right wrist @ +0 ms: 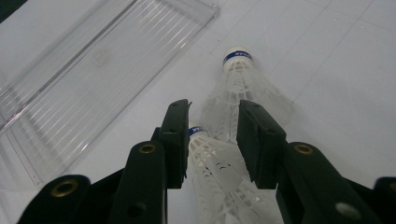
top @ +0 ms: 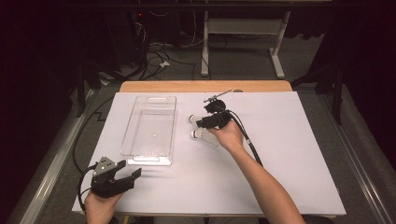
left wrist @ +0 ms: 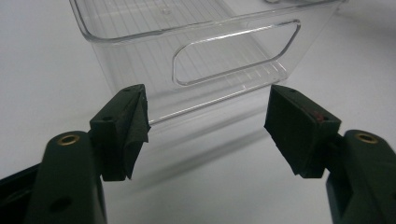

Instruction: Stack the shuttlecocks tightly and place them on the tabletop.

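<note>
Two white shuttlecocks lie side by side on the white table, right of a clear plastic tray (top: 148, 161). My right gripper (top: 199, 123) hovers over them, its jaws pointing toward the tray. In the right gripper view its jaws (right wrist: 212, 109) stand open on either side of the near shuttlecock (right wrist: 210, 163), whose blue-banded cork sits by the left jaw. The far shuttlecock (right wrist: 243, 79) lies just beyond. From above, the near shuttlecock (top: 196, 134) and the far one (top: 192, 118) both rest on the table. My left gripper (top: 131, 169) stands open at the tray's near end (left wrist: 233, 60), with nothing between its jaws (left wrist: 208, 93).
The tray (right wrist: 93, 70) holds nothing. The right gripper's black cable (top: 250, 144) trails back across the table beside the forearm. A wooden table edge (top: 205, 86) shows at the back. On the floor behind it lie loose cables and a white desk frame (top: 243, 28).
</note>
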{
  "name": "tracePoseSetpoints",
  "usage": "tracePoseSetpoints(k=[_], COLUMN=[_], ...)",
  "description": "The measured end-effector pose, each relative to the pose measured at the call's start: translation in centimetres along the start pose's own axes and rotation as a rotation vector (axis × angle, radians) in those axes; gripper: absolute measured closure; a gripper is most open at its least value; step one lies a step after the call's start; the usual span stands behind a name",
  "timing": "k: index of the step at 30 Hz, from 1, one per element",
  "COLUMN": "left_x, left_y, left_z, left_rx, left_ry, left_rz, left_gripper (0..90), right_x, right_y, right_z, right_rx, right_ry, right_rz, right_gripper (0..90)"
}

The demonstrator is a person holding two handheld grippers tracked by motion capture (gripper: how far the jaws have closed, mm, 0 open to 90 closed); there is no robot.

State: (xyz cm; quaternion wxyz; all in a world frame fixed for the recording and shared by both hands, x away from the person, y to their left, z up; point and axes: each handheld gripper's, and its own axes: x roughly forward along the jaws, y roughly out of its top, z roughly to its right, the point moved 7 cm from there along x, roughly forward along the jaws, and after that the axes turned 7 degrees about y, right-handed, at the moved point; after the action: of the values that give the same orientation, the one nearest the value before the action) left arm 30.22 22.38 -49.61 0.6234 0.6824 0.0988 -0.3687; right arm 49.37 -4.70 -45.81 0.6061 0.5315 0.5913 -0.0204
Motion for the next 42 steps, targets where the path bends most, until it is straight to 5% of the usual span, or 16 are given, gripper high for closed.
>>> tracePoseSetpoints(k=[42], left_x=[-0.1], left_y=[0.0], left_z=[0.0], left_rx=[-0.002], left_ry=[-0.004], left_rz=[0.004], left_gripper=[31.3], right_x=[2.3], right_y=[1.0], right_z=[-0.3], right_rx=[0.030], right_ry=[-0.030], right_rz=[-0.081], right_gripper=[68.2])
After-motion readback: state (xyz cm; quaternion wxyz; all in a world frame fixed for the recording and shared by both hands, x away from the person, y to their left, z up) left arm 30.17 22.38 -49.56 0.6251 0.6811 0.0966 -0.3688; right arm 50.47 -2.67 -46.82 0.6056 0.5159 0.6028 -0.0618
